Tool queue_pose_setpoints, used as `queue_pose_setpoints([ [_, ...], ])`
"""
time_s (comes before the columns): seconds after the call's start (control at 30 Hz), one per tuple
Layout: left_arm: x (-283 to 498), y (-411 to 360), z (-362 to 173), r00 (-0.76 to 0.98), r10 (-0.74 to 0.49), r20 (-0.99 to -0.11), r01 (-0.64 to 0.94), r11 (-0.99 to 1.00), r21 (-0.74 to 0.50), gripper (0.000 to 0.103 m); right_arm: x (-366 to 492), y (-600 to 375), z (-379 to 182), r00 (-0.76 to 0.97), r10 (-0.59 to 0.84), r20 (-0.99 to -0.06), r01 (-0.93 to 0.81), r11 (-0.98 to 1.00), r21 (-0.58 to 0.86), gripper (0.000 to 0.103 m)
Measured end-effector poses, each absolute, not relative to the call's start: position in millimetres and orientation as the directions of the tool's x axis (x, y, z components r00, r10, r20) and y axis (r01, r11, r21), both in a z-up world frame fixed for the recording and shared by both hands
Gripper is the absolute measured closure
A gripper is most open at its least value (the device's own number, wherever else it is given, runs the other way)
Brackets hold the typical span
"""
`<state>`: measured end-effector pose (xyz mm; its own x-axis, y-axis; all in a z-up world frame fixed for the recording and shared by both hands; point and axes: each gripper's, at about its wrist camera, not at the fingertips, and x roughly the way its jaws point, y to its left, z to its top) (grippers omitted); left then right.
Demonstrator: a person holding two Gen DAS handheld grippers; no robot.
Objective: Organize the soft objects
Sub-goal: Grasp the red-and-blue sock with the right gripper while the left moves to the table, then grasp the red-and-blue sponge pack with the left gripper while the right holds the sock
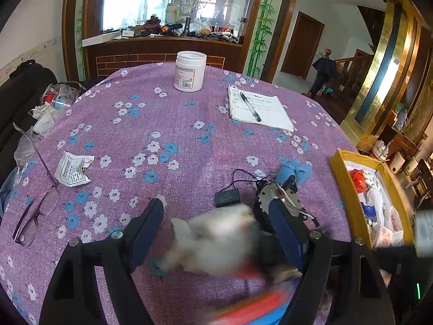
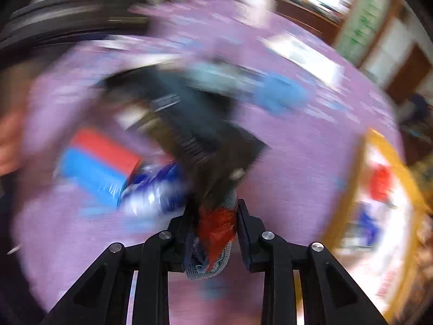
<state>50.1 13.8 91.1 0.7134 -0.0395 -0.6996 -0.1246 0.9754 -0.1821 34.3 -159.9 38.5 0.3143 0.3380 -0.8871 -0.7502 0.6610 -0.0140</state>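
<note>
Two tools are working over a round bench [image 1: 167, 124] covered in purple flowered cloth; left tool [image 1: 216, 219] is standing spread, its blue pads well apart, with a blurred white fluffy thing [image 1: 216, 241] lying between them, and whether either pad is touching it I cannot tell; a red and blue packet [image 1: 254, 307], also blurred, is showing at the lower edge just beneath the fluff; a small motor [image 1: 263, 196] with loose wires and a black capacitor block [image 1: 226, 198] is sitting right at the right-hand pad, crowding that side; a blue cloth wad [image 1: 296, 172] is lying just beyond the motor; further off, a white jar [image 1: 190, 71], a notepad [image 1: 259, 108] with a pen [image 1: 250, 107] on it, a crumpled leaflet [image 1: 73, 170] and purple-framed glasses [image 1: 35, 216] are resting on the cloth, all well apart from the pads; a yellow-rimmed box [image 1: 343, 189] holding bags and soft items is sitting at the bench's right edge.

Right tool [image 2: 215, 224] is pinching a bundle of red plastic and grey-blue knit fabric [image 2: 216, 233], jaws drawn close on it; this view is heavily motion-blurred; a dark blurred shape, possibly the other tool, is crossing ahead of the bundle; the same yellow-rimmed box [image 2: 338, 216] is appearing at right.
</note>
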Motion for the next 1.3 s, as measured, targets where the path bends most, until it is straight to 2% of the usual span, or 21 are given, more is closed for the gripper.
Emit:
queue_pose_setpoints([
  [0.1,49.0,14.3,93.3,0.718,-0.041,-0.694,-0.123,0.975,-0.184,0.024,8.9,-162.2,44.1,0.302,0.427,-0.852,-0.767,0.64,0.048,0.073],
  [0.2,47.9,15.7,94.5,0.721,-0.049,-0.692,-0.121,0.973,-0.195,0.024,7.7,-183.9,46.5,0.37,0.444,-0.816,-0.692,0.718,0.077,0.073],
  [0.3,45.8,18.9,96.9,0.726,-0.064,-0.685,-0.114,0.971,-0.212,0.024,14.3,-219.6,44.8,0.433,0.527,-0.731,-0.576,0.786,0.226,0.073],
  [0.43,35.3,20.6,104.2,0.728,-0.08,-0.681,-0.086,0.975,-0.206,0.024,17.2,-235.2,33.3,0.484,0.576,-0.659,-0.492,0.802,0.339,0.073],
  [0.57,6.2,18.2,108.8,0.711,-0.142,-0.689,0.018,0.983,-0.184,0.023,17.4,-247.1,28.7,0.445,0.645,-0.622,-0.498,0.755,0.426,0.073],
  [0.6,-5.5,17.0,107.7,0.701,-0.16,-0.695,0.065,0.985,-0.161,0.02,15.6,-247.9,28.5,0.435,0.661,-0.611,-0.503,0.741,0.444,0.073],
  [0.7,-33.9,15.1,98.4,0.665,-0.208,-0.717,0.184,0.976,-0.113,0.011,6.0,-251.3,30.9,0.435,0.682,-0.588,-0.502,0.726,0.47,0.073],
  [0.8,-55.0,8.9,81.3,0.625,-0.211,-0.751,0.29,0.957,-0.028,0.008,7.7,-246.2,30.8,0.433,0.687,-0.583,-0.518,0.719,0.463,0.073],
  [0.97,-66.6,-5.2,49.8,0.581,-0.13,-0.804,0.391,0.91,0.135,0.008,8.7,-242.5,31.1,0.43,0.694,-0.578,-0.532,0.712,0.459,0.072],
  [1.07,-62.6,-10.4,38.0,0.589,-0.059,-0.806,0.401,0.887,0.228,0.008,9.3,-242.7,30.2,0.427,0.694,-0.58,-0.529,0.712,0.462,0.072],
  [1.27,-39.0,-16.7,15.3,0.536,-0.06,-0.842,0.466,0.853,0.236,0.007,11.2,-243.0,29.3,0.427,0.693,-0.581,-0.525,0.713,0.464,0.072],
  [1.3,-33.9,-14.1,14.5,0.528,-0.074,-0.846,0.452,0.868,0.206,0.014,11.6,-243.2,28.9,0.427,0.693,-0.581,-0.525,0.713,0.465,0.072],
])
